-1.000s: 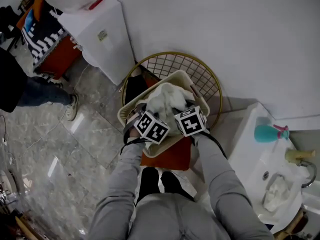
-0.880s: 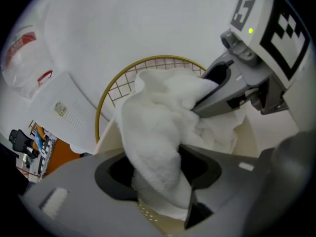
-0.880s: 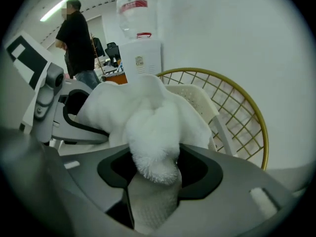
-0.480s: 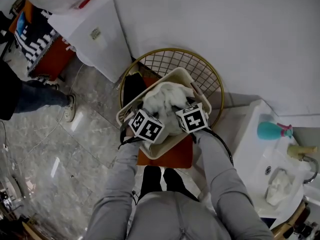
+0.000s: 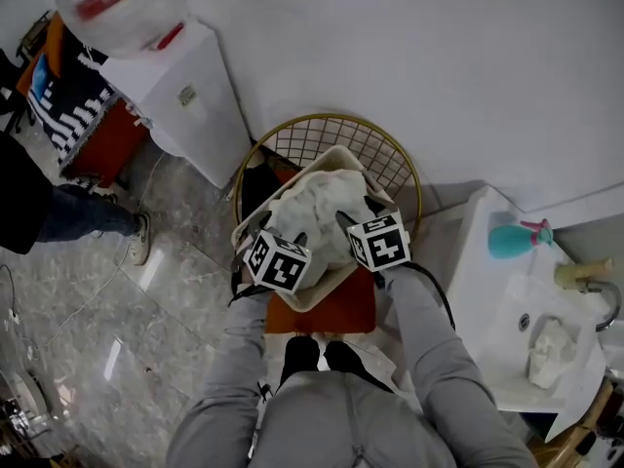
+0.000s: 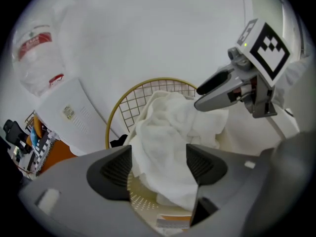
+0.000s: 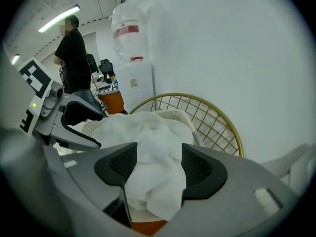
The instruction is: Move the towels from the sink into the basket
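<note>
Two sets of jaws over the basket — left gripper opening, right gripper parted, both loose around one white towel heaped inside. Basket floor mostly buried. Second towel in sink — small, indistinct, basin cut off at frame edge.

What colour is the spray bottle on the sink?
The bottle is teal with a pink top. The head view shows it best.

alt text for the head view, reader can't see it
Seen from above, a person's left gripper and right gripper meet over a white towel in a cream basket; the left's jaws are opening with towel between them. A second towel lies in the sink at right.
</note>
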Tool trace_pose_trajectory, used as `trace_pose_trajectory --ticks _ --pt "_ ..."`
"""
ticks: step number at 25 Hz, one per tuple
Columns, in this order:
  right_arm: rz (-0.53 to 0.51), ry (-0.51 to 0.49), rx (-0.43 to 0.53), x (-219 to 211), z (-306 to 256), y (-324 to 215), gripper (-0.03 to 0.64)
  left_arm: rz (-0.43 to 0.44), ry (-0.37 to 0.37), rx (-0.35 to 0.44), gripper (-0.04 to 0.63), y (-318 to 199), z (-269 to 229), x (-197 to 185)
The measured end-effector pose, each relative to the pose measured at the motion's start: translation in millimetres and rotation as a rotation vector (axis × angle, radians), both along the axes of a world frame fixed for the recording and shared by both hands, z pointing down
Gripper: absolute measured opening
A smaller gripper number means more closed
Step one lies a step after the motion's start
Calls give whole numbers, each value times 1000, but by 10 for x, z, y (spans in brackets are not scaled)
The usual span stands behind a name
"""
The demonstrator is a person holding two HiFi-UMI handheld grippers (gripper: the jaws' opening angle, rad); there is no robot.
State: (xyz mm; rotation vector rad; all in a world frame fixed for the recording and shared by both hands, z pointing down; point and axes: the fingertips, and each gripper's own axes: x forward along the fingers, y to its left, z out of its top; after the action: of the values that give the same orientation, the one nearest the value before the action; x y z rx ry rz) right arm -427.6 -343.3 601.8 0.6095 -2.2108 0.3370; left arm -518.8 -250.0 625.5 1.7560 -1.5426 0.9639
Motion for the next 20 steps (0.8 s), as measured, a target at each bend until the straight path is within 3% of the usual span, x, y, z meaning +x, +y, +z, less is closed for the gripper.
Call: trace_pose_trajectory --ticks 9,14,20 --pt "227 -233 94 402 -794 190 261 -73 44 225 373 221 -801 -88" --pt "337 -326 197 740 -1260 280 261 -26 37 327 373 194 -1166 99" --pt "430 -391 322 1313 -1760 478 261 41 39 433 373 192 -1521 586"
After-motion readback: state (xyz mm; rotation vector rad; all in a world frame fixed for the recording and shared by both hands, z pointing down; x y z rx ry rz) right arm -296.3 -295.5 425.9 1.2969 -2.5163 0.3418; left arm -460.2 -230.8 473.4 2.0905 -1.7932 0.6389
